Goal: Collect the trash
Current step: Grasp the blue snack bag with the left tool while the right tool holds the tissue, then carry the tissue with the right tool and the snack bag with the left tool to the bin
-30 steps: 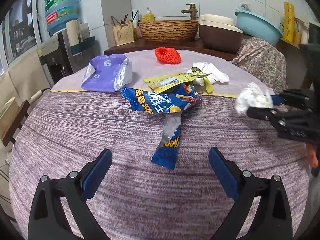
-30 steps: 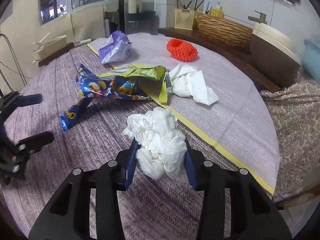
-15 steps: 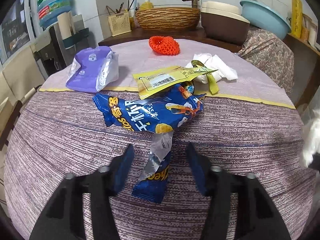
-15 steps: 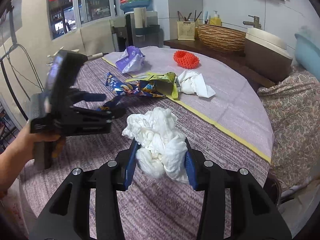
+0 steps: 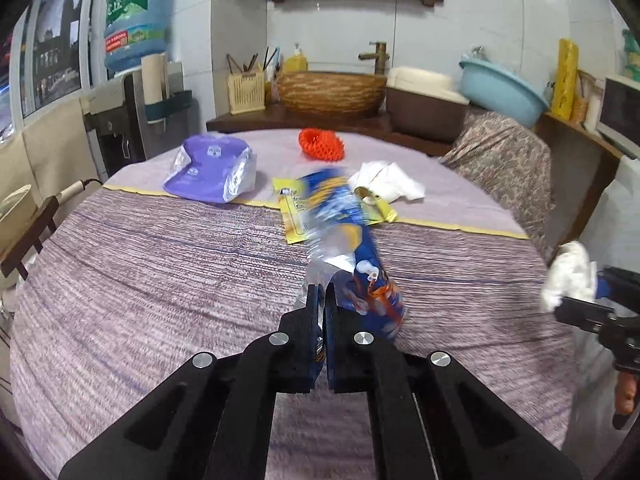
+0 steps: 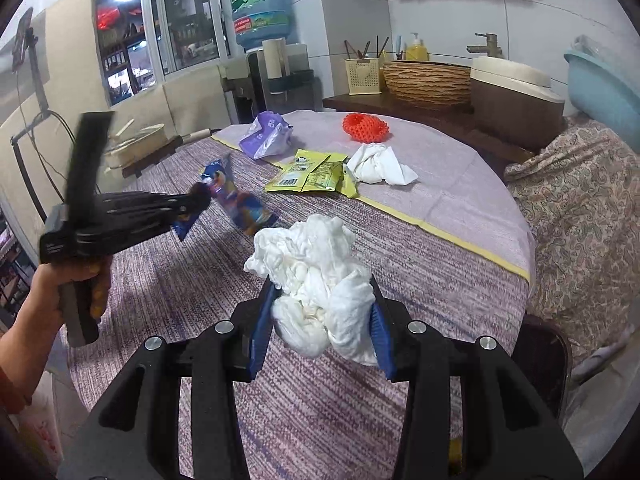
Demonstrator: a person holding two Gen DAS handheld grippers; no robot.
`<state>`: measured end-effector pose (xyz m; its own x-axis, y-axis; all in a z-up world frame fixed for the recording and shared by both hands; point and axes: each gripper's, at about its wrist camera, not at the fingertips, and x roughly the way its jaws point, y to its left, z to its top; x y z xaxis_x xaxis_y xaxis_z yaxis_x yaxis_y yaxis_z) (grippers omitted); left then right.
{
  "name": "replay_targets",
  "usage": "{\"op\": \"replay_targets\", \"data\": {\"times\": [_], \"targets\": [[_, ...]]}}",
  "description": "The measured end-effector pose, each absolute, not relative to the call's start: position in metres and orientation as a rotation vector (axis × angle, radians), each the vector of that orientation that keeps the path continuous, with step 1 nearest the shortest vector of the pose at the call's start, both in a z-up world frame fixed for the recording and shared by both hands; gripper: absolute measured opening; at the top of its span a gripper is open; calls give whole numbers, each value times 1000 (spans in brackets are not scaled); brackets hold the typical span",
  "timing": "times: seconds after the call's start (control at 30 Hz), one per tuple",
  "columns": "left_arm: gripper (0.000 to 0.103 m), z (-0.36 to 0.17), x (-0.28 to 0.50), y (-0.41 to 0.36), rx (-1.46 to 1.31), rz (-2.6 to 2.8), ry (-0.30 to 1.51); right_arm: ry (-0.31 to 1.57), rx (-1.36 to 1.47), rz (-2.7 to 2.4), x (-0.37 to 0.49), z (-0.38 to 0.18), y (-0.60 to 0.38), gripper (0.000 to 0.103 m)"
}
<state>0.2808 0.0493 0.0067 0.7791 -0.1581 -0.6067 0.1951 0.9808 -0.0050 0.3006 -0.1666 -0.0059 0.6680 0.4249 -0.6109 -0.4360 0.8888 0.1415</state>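
Observation:
My left gripper (image 5: 322,296) is shut on the near end of a blue snack wrapper (image 5: 352,240), which hangs lifted and blurred above the purple tablecloth (image 5: 160,280). In the right wrist view that same left gripper (image 6: 202,200) holds the blue snack wrapper (image 6: 240,204) over the table. A crumpled white tissue wad (image 6: 316,280) is clamped in my right gripper (image 6: 320,320). The right gripper (image 5: 580,300) shows at the right edge of the left wrist view with the tissue wad (image 5: 568,276).
On the table lie a yellow-green wrapper (image 6: 312,176), a white tissue (image 6: 380,164), an orange foam net (image 6: 366,128) and a purple plastic bag (image 6: 266,140). A wicker basket (image 5: 332,92), a brown container (image 5: 428,108) and a blue basin (image 5: 500,88) stand behind. A person's hand (image 6: 72,280) grips the left tool.
My left gripper went from wide open to shut on the blue wrapper and lifted it off the cloth. The right gripper drew back toward the table's right edge with the tissue wad.

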Motion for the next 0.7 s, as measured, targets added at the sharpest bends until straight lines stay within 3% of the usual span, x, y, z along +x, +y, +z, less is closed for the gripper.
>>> {"op": "replay_targets", "data": {"times": [0.3,0.7], "targets": [[4,16,211,43,-3,-210,568,626,5,414,257,-14,-182,43],[4,28,183,-5,-82,-316,490,595,175,261,213,-29,-255,43]]}}
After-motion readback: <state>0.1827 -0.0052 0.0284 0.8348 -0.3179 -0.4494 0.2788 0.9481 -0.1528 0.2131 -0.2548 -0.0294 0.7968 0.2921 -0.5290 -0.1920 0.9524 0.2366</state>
